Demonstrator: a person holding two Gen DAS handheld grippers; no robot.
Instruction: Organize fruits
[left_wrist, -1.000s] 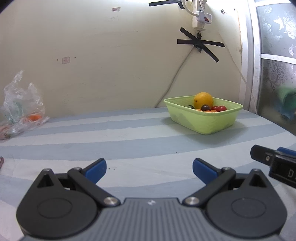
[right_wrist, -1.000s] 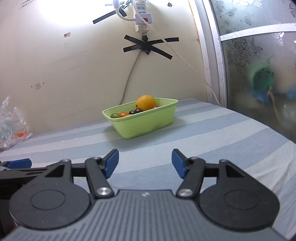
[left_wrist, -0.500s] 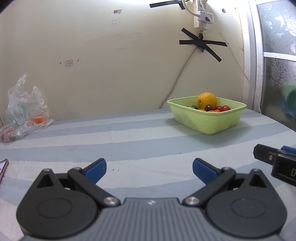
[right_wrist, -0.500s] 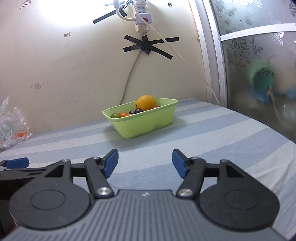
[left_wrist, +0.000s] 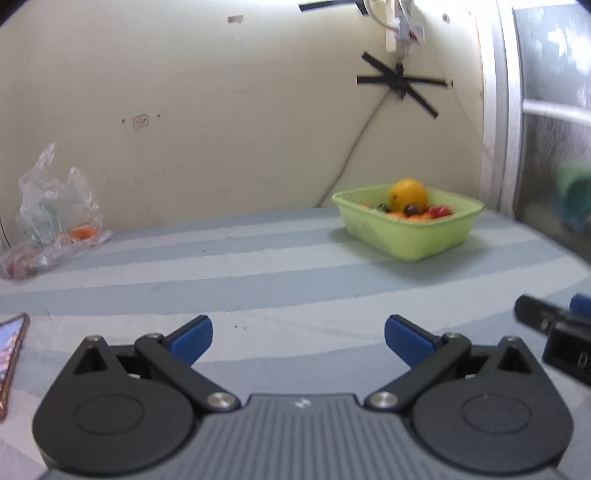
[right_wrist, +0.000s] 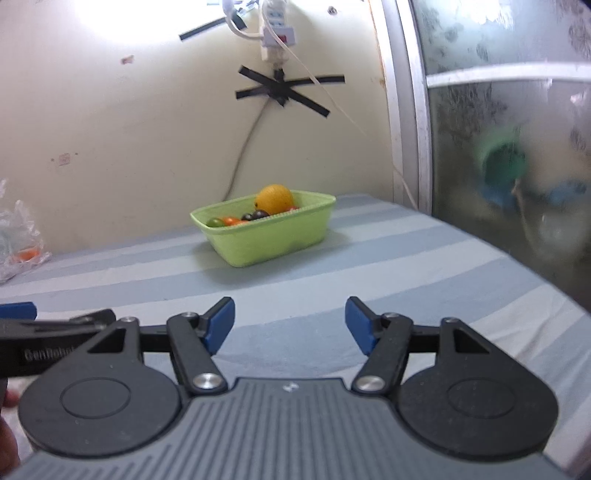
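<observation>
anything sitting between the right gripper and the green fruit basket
Nothing: in the right wrist view only bare striped cloth lies between the open right gripper and the green basket.

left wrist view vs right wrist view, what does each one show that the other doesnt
Only the left wrist view shows the phone at the table's left edge and the small red fruits in the basket.

Only the right wrist view shows the green fruit at the basket's left end and the GenRobot lettering on the left gripper.

Both show the green basket, the orange, the plastic bag, the striped cloth and the right gripper, open like the left.
</observation>
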